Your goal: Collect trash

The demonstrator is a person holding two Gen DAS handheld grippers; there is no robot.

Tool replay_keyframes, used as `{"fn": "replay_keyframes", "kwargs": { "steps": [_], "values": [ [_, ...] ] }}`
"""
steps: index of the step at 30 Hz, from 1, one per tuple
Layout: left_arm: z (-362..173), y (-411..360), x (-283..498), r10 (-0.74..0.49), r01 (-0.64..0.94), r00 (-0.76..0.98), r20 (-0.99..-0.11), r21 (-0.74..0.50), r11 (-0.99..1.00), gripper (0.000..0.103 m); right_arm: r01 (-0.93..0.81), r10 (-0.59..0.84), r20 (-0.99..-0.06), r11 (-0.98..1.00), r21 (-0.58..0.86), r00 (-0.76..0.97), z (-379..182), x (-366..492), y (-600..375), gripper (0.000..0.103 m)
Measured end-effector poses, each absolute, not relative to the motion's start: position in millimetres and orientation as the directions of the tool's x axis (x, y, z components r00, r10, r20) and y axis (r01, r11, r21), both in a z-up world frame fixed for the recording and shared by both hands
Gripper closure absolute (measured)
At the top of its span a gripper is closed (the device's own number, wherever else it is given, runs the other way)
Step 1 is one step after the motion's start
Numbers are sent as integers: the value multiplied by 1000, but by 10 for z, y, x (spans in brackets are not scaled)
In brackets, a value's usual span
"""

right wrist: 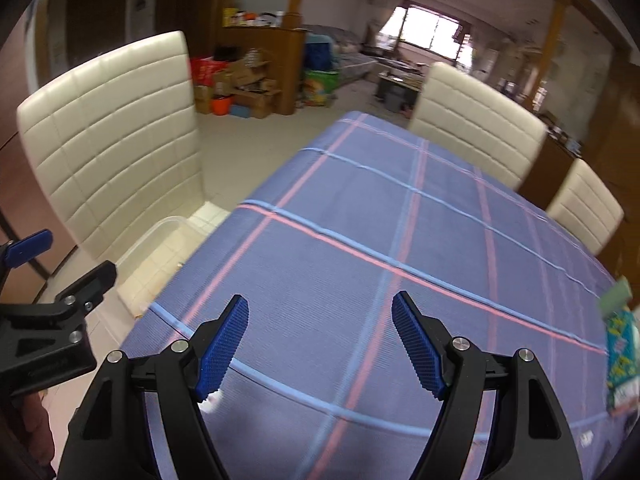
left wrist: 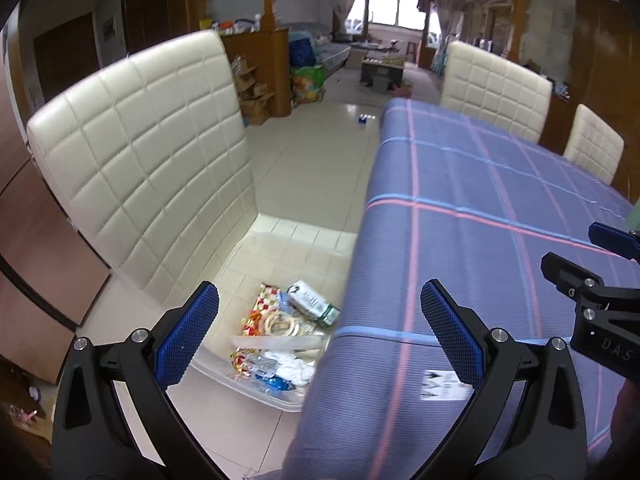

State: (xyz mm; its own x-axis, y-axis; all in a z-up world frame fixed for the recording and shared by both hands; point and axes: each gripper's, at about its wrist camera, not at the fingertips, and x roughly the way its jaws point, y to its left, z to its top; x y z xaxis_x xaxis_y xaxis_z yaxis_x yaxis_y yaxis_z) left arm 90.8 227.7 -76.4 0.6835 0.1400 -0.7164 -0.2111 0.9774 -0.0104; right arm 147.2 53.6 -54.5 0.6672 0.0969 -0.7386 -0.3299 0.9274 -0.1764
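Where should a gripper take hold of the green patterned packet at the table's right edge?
On the packet's long side edges, coming down from above with the right gripper, whose jaws stand open and empty. It seems to lie flat on the tablecloth, so pinching across its narrow width looks safest. Part of it is cut off by the frame.

Cream quilted leather chairs (left wrist: 152, 160) flank a table under a purple plaid cloth (right wrist: 380, 260); pale glossy floor tiles (left wrist: 320, 152) run toward a bright far window (left wrist: 394, 6).
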Motion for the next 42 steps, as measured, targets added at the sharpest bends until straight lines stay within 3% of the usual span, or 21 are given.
{"fn": "replay_keyframes", "kwargs": {
  "steps": [6, 13, 28, 42],
  "values": [
    [-491, 2029, 773, 114, -176, 723, -682, -23, 984, 3, -240, 99, -658, 963, -127, 746, -189, 1171, 149, 21],
    [-230, 1769, 594, 88, -143, 753, -652, -31, 989, 3, -178, 52, -568, 970, -168, 821, 98, 828, -94, 21],
    [84, 1229, 309, 91, -99, 820, -566, 18, 995, 3, -123, 41, -537, 985, -118, 843, 233, 514, -589, 20],
    [125, 1031, 279, 127, -106, 833, -539, 70, 992, 3, -108, 45, -525, 990, -90, 850, 231, 454, -758, 20]
  ]
}}
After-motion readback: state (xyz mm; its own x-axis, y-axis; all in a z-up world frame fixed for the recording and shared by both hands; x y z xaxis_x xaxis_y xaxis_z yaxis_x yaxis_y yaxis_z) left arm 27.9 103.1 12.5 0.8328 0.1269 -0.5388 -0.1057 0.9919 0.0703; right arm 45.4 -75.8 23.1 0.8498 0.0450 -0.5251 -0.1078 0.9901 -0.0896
